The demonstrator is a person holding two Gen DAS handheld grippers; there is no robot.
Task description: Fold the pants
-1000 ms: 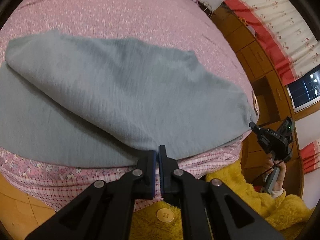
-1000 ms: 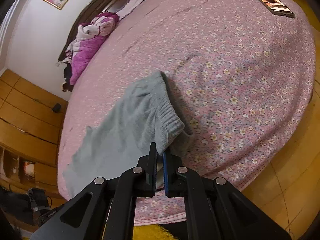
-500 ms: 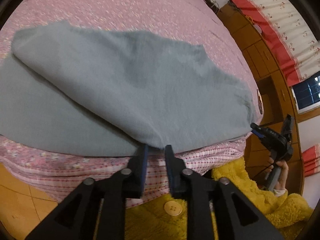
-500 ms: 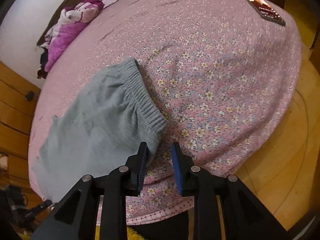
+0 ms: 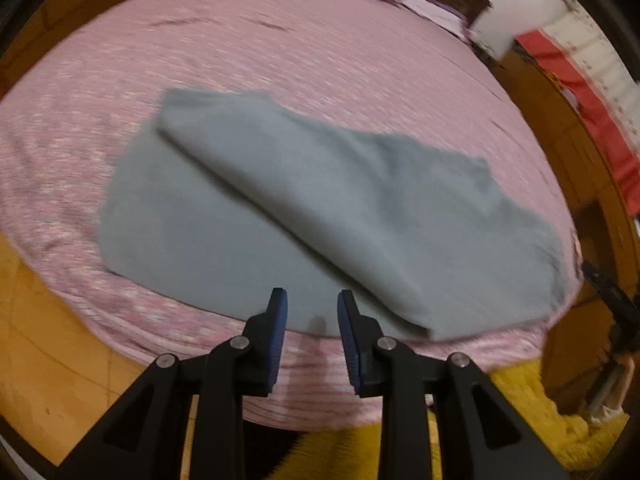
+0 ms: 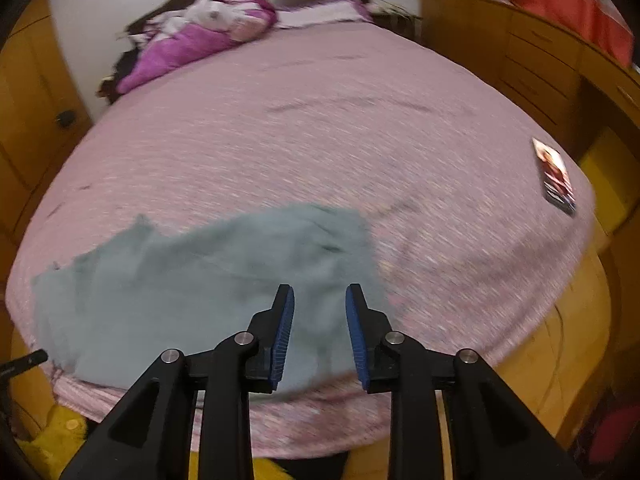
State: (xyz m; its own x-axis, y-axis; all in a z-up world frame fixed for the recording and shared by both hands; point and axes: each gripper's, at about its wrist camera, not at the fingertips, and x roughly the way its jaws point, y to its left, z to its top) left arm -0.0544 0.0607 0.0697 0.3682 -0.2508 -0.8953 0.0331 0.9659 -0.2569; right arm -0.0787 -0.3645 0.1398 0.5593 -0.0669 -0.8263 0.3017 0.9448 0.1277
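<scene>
The grey pants (image 5: 320,208) lie folded over on the pink flowered bed (image 5: 320,48), near its front edge. One layer lies diagonally over the other. My left gripper (image 5: 311,308) is open and empty, just above the front edge of the pants. In the right wrist view the pants (image 6: 180,292) lie at the lower left of the bed (image 6: 360,120). My right gripper (image 6: 319,304) is open and empty, above the waistband end. Both views are blurred by motion.
A phone (image 6: 556,176) lies on the bed at the right. A purple blanket (image 6: 192,40) and pillows lie at the headboard. Wooden cabinets (image 6: 540,60) and a red-edged curtain stand to the right. Wooden floor (image 5: 48,360) surrounds the bed. Yellow fleece clothing (image 5: 540,420) is below.
Both grippers were shut on the pants' edges, then opened and let go. Both have since pulled back and up from the bed; the pants lie where they were laid.
</scene>
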